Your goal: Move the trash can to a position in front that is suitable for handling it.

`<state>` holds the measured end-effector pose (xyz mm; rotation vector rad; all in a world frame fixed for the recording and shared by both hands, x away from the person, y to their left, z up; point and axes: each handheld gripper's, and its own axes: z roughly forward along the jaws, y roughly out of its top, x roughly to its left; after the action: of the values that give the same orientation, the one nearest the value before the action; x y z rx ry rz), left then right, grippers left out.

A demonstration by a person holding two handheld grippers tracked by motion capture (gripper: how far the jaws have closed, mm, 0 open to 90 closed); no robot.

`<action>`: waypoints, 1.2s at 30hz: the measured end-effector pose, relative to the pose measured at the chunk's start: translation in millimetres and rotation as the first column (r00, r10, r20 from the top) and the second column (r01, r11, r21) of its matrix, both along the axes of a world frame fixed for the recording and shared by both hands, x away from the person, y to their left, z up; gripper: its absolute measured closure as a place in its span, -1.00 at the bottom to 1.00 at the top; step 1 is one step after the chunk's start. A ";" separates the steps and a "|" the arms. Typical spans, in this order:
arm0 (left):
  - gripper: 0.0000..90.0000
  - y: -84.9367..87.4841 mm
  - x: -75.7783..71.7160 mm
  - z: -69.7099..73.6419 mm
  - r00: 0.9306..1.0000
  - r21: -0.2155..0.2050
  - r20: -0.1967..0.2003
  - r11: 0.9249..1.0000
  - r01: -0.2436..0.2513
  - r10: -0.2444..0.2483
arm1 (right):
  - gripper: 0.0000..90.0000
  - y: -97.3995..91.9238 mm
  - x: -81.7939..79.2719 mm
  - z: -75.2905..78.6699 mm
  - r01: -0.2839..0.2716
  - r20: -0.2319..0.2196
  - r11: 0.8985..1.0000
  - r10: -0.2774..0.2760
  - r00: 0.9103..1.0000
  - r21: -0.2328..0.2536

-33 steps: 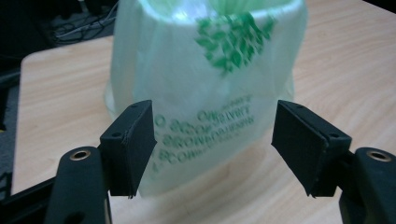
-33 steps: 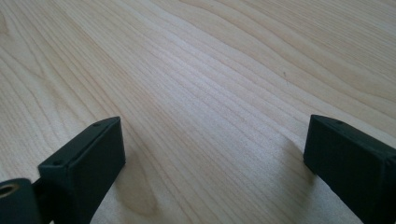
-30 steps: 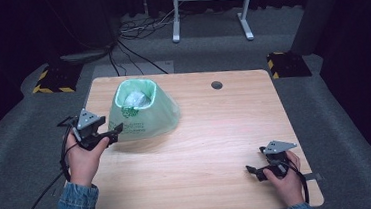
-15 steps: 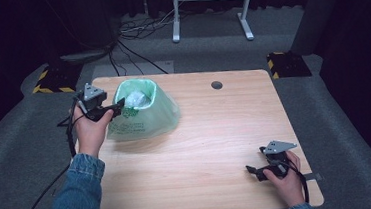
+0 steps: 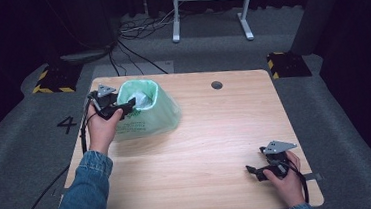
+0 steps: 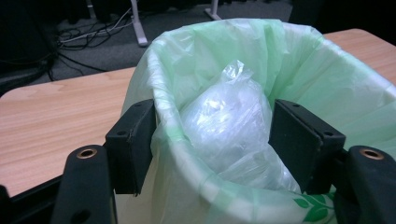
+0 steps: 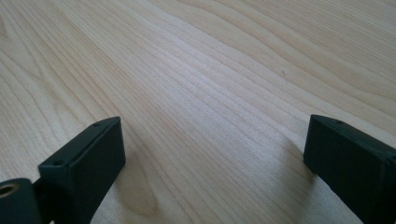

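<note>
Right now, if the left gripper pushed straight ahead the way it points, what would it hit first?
Probably the green bag's rim, already between the open left gripper's jaws, then the crumpled clear plastic inside.

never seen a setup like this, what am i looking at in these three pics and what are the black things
There is no robot here: a person sits at a wooden table and holds a hand tool with a two-jaw claw in each hand. One picture comes from a camera fixed above the table; the other two come from small cameras riding on the tools, so the black blocks at the bottom of those are each claw's own jaws.

On the table stands a bin lined with a green bag, with a clear plastic bag stuffed inside. The left claw is open, one jaw outside the bag's rim and one inside, not yet closed on it. The right claw is open too, low over bare wood near the person, holding nothing.
</note>
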<state>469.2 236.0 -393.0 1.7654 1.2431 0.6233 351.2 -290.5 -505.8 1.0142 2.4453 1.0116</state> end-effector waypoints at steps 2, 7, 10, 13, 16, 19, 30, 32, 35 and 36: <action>-0.27 -5.8 -4.0 2.2 1.000 0.007 -0.016 1.000 0.001 -0.001 | -0.89 0.0 0.0 0.0 0.000 0.000 1.000 0.000 1.000 0.000; -0.30 -20.0 -15.9 8.1 0.998 -0.001 -0.063 1.000 0.026 -0.026 | -0.89 0.1 -0.1 0.0 0.002 0.000 1.000 -0.002 1.000 0.000; -0.29 -30.8 -26.0 7.4 0.998 -0.030 -0.051 0.999 0.040 -0.041 | -0.89 0.2 -0.2 0.0 0.003 0.000 1.000 -0.003 1.000 -0.001; -0.29 -41.4 -37.0 6.3 0.995 -0.075 -0.062 0.995 0.067 -0.072 | -0.89 0.2 -0.1 0.0 0.002 0.000 1.000 -0.002 1.000 0.000; -0.29 -52.8 -47.7 5.2 0.993 -0.087 -0.053 0.991 0.103 -0.108 | -0.89 0.2 -0.2 0.0 0.003 0.000 1.000 -0.003 1.000 0.000; -0.26 -66.1 -57.4 6.9 0.987 -0.083 -0.061 0.987 0.140 -0.146 | -0.89 0.4 -0.6 0.1 0.008 0.000 1.000 -0.008 1.000 -0.001; -0.27 -121.0 -86.1 11.4 0.966 -0.038 -0.067 0.968 0.248 -0.250 | -0.89 0.6 -0.7 0.1 0.010 0.000 1.000 -0.010 1.000 -0.001; -0.28 -131.4 -90.7 11.6 0.960 -0.037 -0.066 0.962 0.270 -0.272 | -0.89 0.6 -0.7 0.1 0.010 -0.001 1.000 -0.010 1.000 -0.001; -0.28 -144.3 -98.8 11.8 0.952 -0.038 -0.069 0.954 0.296 -0.298 | -0.89 0.6 -0.7 0.1 0.010 -0.001 1.000 -0.010 1.000 -0.001; -0.28 -147.6 -101.1 11.9 0.949 -0.032 -0.067 0.951 0.306 -0.308 | -0.89 0.6 -0.7 0.1 0.009 0.000 1.000 -0.009 1.000 -0.001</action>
<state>368.1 88.4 -381.1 1.9267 0.9869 0.3678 350.5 -289.9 -505.7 1.0248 2.4387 1.0071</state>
